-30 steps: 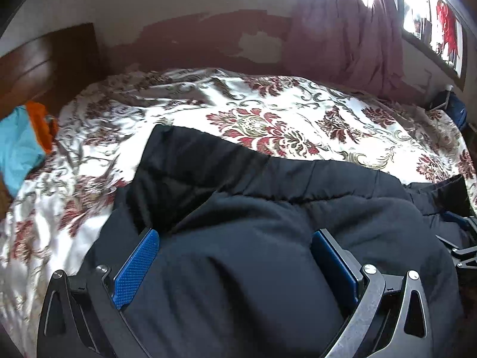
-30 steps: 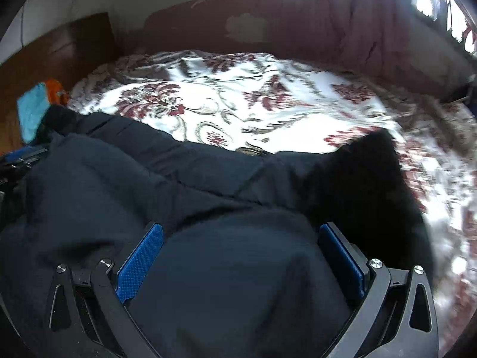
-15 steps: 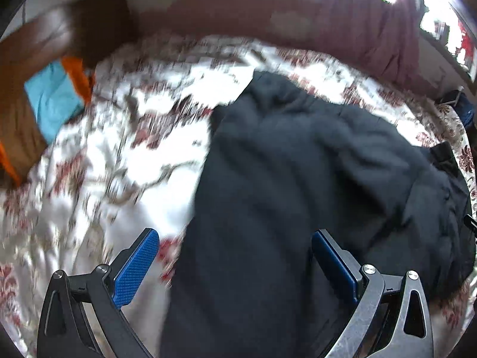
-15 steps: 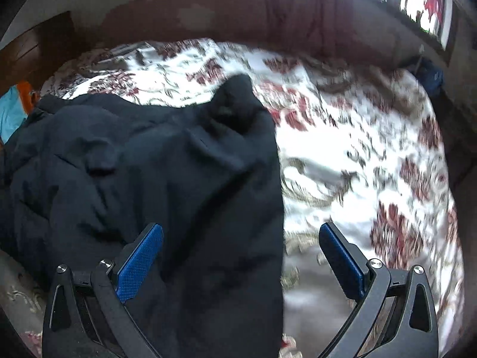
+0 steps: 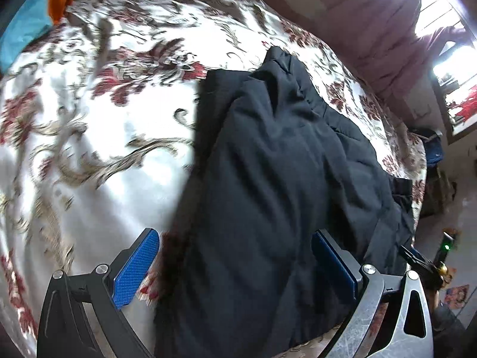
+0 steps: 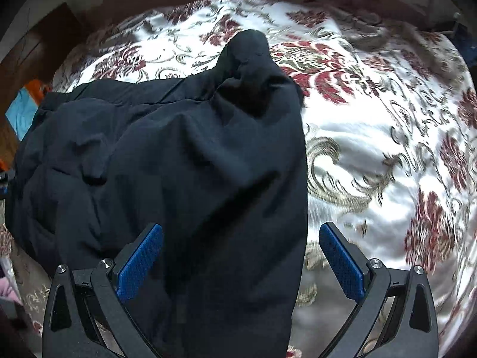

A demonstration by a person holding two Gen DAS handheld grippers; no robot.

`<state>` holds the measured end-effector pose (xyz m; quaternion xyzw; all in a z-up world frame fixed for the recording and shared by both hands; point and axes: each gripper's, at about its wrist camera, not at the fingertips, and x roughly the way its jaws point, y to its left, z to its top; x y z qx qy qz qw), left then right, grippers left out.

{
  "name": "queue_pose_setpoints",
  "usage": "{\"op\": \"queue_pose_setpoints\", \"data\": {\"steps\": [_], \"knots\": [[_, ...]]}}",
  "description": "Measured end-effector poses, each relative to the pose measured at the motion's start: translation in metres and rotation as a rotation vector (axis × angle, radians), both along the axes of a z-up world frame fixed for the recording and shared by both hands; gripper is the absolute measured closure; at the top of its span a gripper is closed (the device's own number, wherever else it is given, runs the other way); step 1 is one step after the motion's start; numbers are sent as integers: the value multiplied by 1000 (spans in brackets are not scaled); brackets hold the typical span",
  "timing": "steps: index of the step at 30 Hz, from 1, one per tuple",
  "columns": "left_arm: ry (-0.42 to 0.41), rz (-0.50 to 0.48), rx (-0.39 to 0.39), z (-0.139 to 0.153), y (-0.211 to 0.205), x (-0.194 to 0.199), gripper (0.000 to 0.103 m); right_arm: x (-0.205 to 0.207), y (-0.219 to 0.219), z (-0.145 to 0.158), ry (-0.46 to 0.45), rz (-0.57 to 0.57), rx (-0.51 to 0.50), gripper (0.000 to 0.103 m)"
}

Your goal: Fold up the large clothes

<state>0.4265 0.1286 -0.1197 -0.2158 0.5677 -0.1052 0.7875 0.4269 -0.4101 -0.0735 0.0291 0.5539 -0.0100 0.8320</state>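
A large black padded garment (image 5: 268, 179) lies in a bunched heap on the floral bedspread (image 5: 89, 119). It also shows in the right wrist view (image 6: 179, 164), with a peak of cloth pointing to the far side of the bed. My left gripper (image 5: 235, 265) is open, above the near end of the garment, its blue pads (image 5: 135, 268) wide apart and holding nothing. My right gripper (image 6: 241, 265) is open above the garment's right edge, its pads (image 6: 341, 265) apart and empty. The other gripper's tip (image 5: 417, 259) shows at the right in the left wrist view.
The bedspread (image 6: 372, 149) stretches to the right of the garment. A turquoise and orange cloth (image 5: 26, 29) lies at the bed's far left by a wooden headboard (image 6: 38, 47). A mauve curtain (image 5: 387, 29) hangs at a window. The floor (image 5: 453, 208) lies off the bed's right end.
Both grippers have pulled back and risen from the garment. The cloth that filled the space between the pads a second ago now lies below them on the bed.
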Motion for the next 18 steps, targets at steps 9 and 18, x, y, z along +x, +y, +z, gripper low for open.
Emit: {"op": "queue_pose_setpoints", "data": {"steps": [9,18], "knots": [[69,45,-147,-33,8,27,0,10,-20,-42,56,-115,197,1],[-45,57,-154,-48,3,8,0,-34,7,-54,-209,-210,111,1]]}}
